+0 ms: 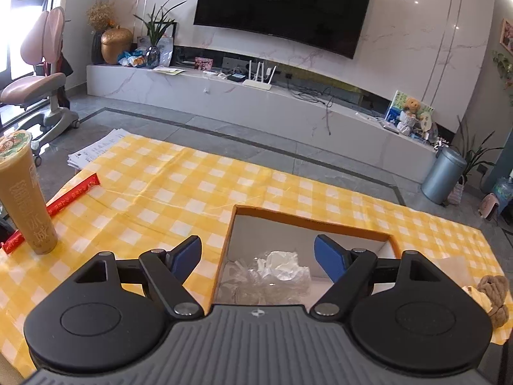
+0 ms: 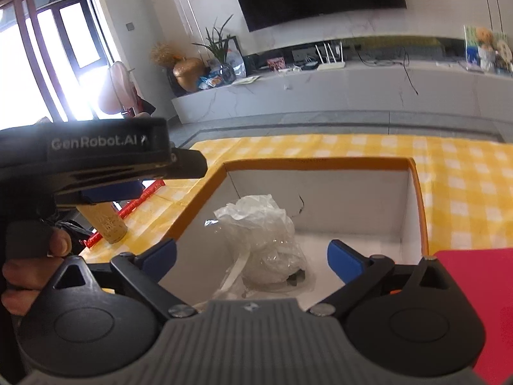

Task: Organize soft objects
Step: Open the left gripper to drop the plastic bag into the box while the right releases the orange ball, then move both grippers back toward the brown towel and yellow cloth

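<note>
Lying crumpled: clear plastic bag (image 2: 263, 240) | orange-rimmed white box (image 2: 317, 161), apparently cardboard

1. Box (image 2: 416, 192): top open, orange-edged walls on all sides; way in is from above only.
2. Crumpled clear plastic bag (image 2: 263, 234) fills box's middle-left; bare floor to its right & along far wall.
3. Left gripper (image 1: 258, 256) over box's near-left edge, jaws wide, nothing btwn them. Right gripper (image 2: 251, 256) over box's near side, jaws wide, bag below.
4. Left of box: tall drink cup (image 1: 25, 192) upright, red packet (image 1: 64, 202) beside it.
5. Yellow checked cloth (image 1: 179, 186) beyond box is bare.
6. Right of box: rope knot (image 1: 493, 298), red sheet (image 2: 481, 288).
</note>
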### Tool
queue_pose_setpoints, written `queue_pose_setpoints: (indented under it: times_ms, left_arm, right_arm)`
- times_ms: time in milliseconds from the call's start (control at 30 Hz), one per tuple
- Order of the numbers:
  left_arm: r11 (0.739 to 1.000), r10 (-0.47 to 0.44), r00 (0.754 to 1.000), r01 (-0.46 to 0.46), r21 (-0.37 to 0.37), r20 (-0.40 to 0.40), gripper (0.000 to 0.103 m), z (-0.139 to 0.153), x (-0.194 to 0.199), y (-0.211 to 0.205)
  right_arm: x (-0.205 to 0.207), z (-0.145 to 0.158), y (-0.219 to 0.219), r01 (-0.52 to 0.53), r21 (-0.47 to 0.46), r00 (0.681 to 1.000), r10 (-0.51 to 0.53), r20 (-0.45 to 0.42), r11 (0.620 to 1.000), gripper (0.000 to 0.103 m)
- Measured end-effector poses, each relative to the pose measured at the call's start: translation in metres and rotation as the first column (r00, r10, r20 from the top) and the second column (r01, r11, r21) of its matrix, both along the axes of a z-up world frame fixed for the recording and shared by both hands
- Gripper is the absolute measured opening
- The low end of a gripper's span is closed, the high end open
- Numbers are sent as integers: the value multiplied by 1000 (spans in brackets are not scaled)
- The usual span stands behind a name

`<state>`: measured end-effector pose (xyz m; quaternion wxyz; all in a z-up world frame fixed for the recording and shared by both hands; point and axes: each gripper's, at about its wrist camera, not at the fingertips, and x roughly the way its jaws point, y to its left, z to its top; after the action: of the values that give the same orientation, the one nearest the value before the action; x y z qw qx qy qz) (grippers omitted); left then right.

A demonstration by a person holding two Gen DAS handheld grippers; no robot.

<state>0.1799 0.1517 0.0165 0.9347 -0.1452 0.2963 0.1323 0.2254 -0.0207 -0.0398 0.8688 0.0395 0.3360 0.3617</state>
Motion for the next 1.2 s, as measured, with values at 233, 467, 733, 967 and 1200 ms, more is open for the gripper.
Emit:
queue_pose_setpoints:
  times_ms: [233,467,733,967,1200]
  left_arm:
    - [1000,-1,998,2,-15,55,94,16,-10,-7]
    - [992,-85,990,94,-78,109,94,32,-25,-15]
    - [988,-103,982,120,-99,158,94,47,-36,-27]
    - [985,-147,975,160,-66,168,93,57,-46,-49]
    - [985,-167,962,171,-3,214,93,84,-66,-82]
  right_arm:
    - [-1,9,-3,37,24,999,-37,27,999,99]
    - [-5,21,-8,55,58,998,-56,20,997,99]
    - [-8,61,-57,187,68,977,-193,86,980,100]
    - [-13,94,-109,276,159,949,-295,108,948,100]
    - [-38,128,-142,272,202,933,-309,185,941,100]
